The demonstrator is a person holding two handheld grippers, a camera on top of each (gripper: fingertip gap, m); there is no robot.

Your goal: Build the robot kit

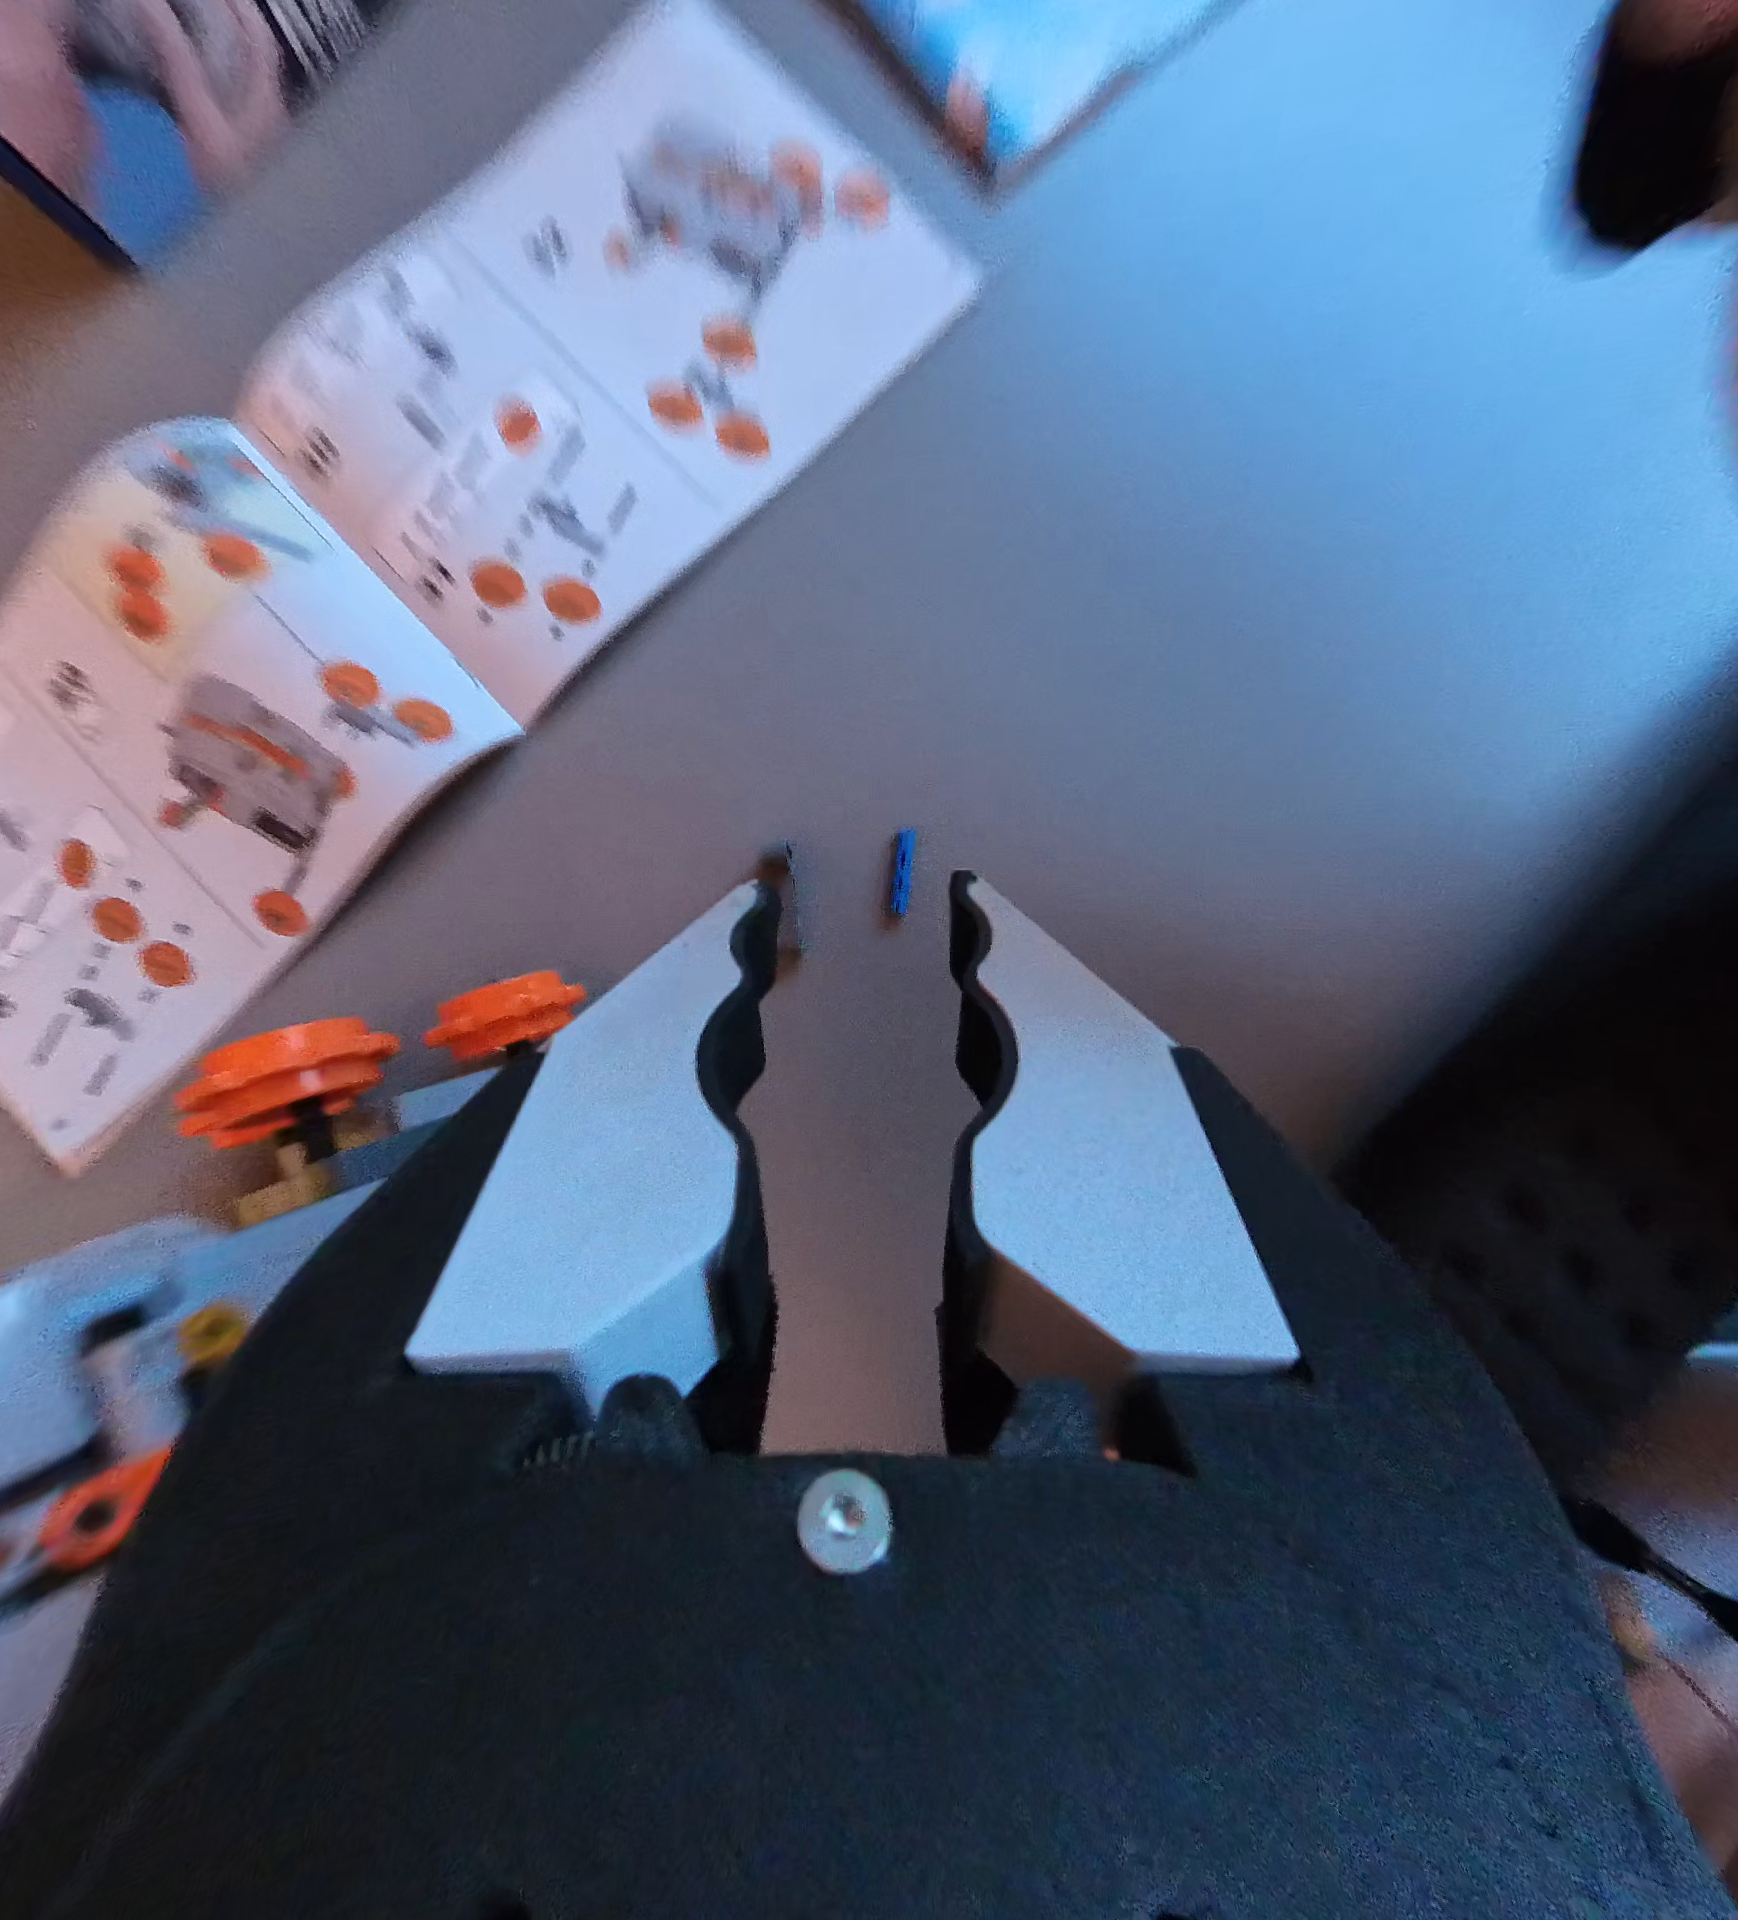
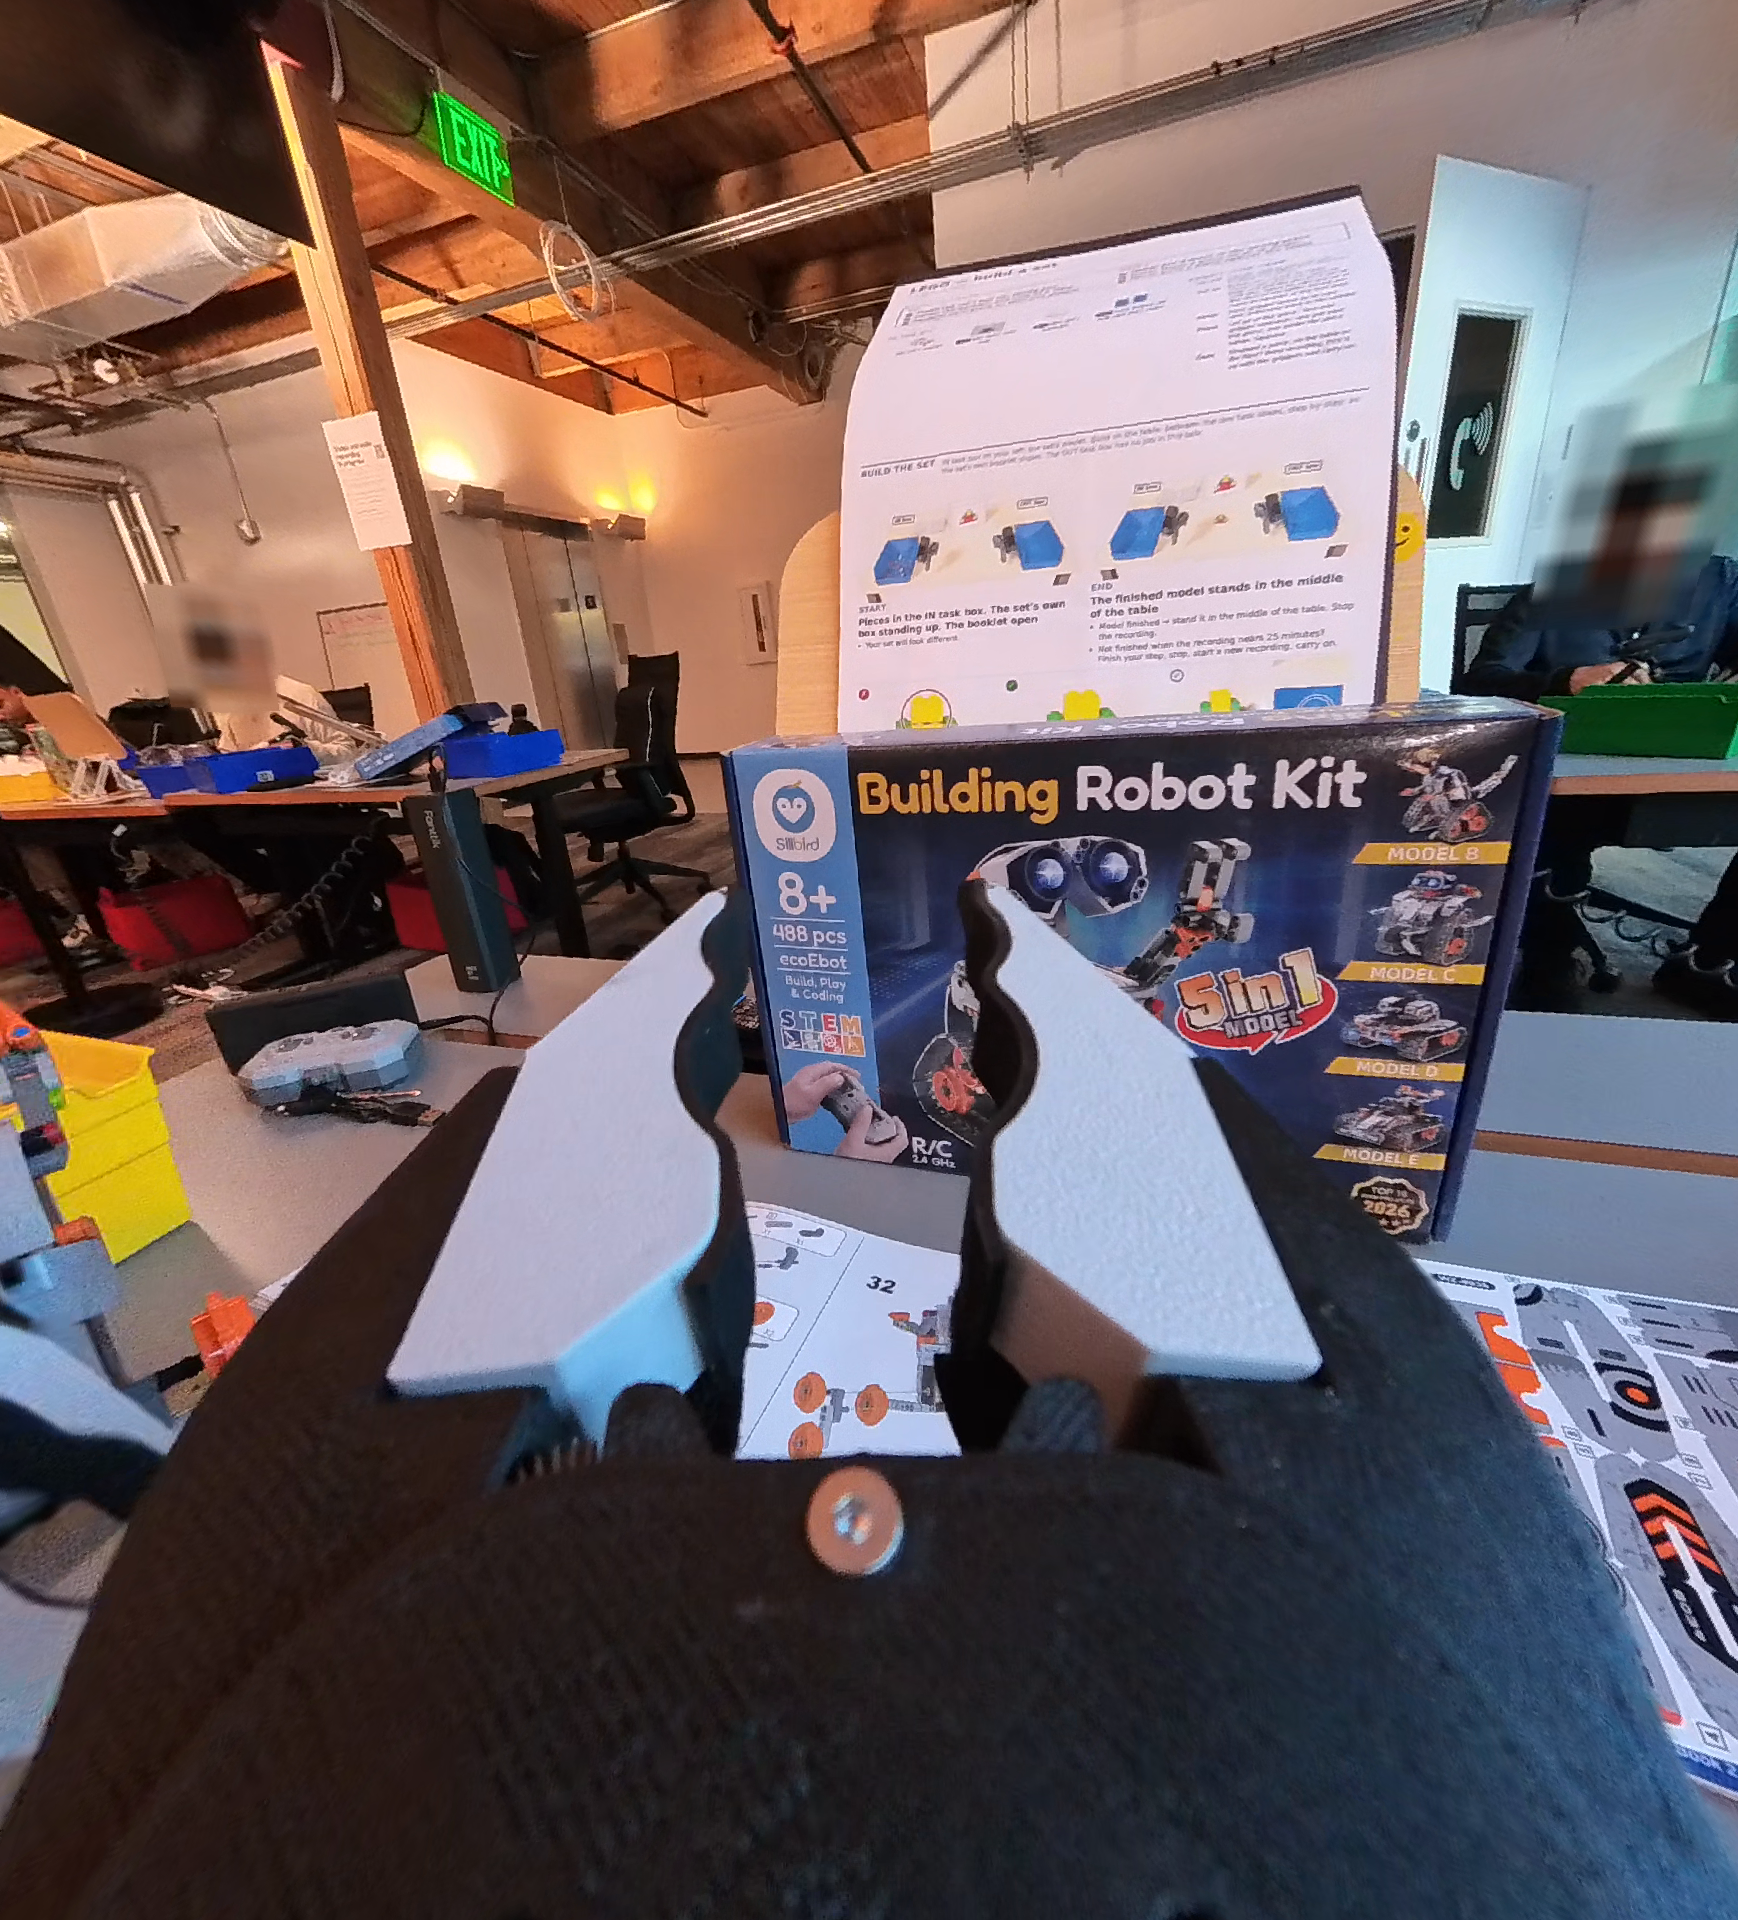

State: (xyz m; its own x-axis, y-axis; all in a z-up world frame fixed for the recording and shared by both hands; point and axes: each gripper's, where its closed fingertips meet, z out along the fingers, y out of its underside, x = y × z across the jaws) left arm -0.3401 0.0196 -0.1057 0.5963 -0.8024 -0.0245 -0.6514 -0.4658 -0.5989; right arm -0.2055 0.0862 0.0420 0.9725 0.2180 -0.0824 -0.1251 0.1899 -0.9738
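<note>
My left gripper (image 1: 860, 883) is open and empty, pointing down at the grey table (image 1: 1208, 499). A small blue piece (image 1: 903, 873) lies just beyond its fingertips, and a small dark piece (image 1: 787, 899) lies against the left fingertip. A partly built grey model with orange wheels (image 1: 293, 1070) sits to its left. My right gripper (image 2: 844, 904) is open and empty, held above an open instruction booklet (image 2: 844, 1340) and facing an upright kit box (image 2: 1135, 966). The grey and orange model (image 2: 23, 1174) stands at that view's left edge.
The open instruction booklet (image 1: 408, 540) lies left of the left gripper. A yellow bin (image 2: 106, 1132) and a grey controller (image 2: 335, 1060) sit at the left, a sticker sheet (image 2: 1675, 1496) at the right. A printed sheet (image 2: 1114, 478) stands behind the box. People sit at desks beyond. The grippers' ends are close to 20 cm from one another. Between my left fingertips and the small blue piece (image 1: 903, 873) there is roughly 7 cm.
</note>
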